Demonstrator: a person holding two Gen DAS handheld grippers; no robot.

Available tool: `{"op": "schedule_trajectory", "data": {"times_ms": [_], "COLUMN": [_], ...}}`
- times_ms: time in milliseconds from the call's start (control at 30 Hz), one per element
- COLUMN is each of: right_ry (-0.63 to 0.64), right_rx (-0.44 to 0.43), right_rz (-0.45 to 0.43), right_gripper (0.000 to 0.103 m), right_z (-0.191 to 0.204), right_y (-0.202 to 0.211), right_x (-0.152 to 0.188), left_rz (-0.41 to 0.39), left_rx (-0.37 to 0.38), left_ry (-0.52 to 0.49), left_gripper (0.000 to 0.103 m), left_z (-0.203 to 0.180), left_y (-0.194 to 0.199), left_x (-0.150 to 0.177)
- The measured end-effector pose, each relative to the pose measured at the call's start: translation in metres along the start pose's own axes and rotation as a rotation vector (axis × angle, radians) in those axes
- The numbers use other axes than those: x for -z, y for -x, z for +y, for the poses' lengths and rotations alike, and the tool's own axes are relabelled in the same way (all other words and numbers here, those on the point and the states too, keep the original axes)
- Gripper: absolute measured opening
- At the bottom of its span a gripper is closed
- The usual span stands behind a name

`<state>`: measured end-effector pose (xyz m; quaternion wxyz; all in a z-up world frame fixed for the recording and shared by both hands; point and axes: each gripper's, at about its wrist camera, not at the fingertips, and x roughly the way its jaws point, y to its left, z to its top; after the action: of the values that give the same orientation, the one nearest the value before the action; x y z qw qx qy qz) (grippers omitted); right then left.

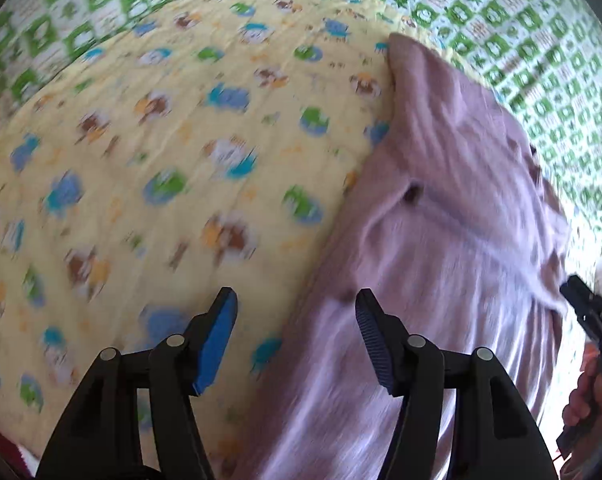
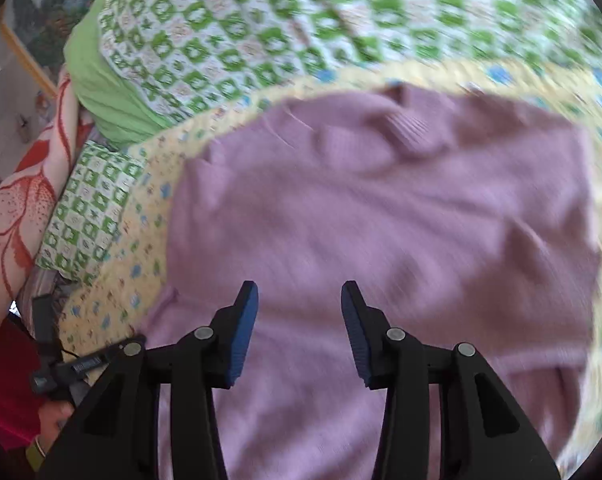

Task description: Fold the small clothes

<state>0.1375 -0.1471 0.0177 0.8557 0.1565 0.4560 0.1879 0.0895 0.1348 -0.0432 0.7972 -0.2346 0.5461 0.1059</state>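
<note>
Sweater point(image 2: 381, 220), one lilac knitted garment, lies spread on a yellow animal-print quilt point(image 1: 161, 140), which in turn covers a green-and-white checked bedspread point(image 2: 241, 28); one of each is visible. In the right wrist view the garment appears partly folded, with a ribbed cuff point(image 2: 413, 128) turned in near its far edge, though blur leaves the exact folds uncertain. One green pillow point(image 2: 105, 92) and one red-flowered cloth point(image 2: 17, 208) lie at the bed's edge. Two grippers are present. The left gripper point(image 1: 297, 312) hovers with its jaws spread, straddling the garment's edge where it meets the quilt, and nothing is between the pads. The right gripper point(image 2: 299, 300) hangs above the garment's near part, jaws also apart and empty. The step in hand is judged to be repositioning between folds. The next move calls for each gripper to descend on a garment edge, pinch it, and carry it across.
</note>
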Motion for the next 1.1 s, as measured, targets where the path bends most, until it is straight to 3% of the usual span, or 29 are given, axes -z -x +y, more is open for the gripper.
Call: {"op": "schedule_trajectory", "data": {"times_ms": [167,267,533,667,933,1100], "right_ry": [-0.108,-0.166,-0.269,-0.313,-0.341,-0.305], "right_rx": [0.075,0.116,0.177,0.189,0.156,0.084], "right_rz": [-0.003,-0.016,-0.085,-0.100,-0.061,-0.037], "right_gripper": [0.045,0.045,0.046,0.051,0.051,0.054], "right_z": [-0.048,-0.069,-0.098,-0.104,-0.105,-0.094], "right_y": [0.048,0.075,0.137,0.157,0.169,0.157], "right_x": [0.059,0.088,0.150,0.184,0.240,0.269], "left_rz": [0.052,0.065,0.104,0.128,0.153,0.158], "left_rx": [0.068,0.067,0.062,0.076,0.090,0.100], "left_ry": [-0.013,-0.047,-0.156,-0.182,-0.232,-0.256], "left_gripper": [0.071,0.071,0.076,0.077,0.080,0.081], "left_z": [0.020,0.024,0.021,0.025,0.037,0.039], "left_y": [0.019,0.026,0.041,0.046,0.054,0.055], "left_x": [0.038,0.057,0.095,0.112,0.149,0.166]}}
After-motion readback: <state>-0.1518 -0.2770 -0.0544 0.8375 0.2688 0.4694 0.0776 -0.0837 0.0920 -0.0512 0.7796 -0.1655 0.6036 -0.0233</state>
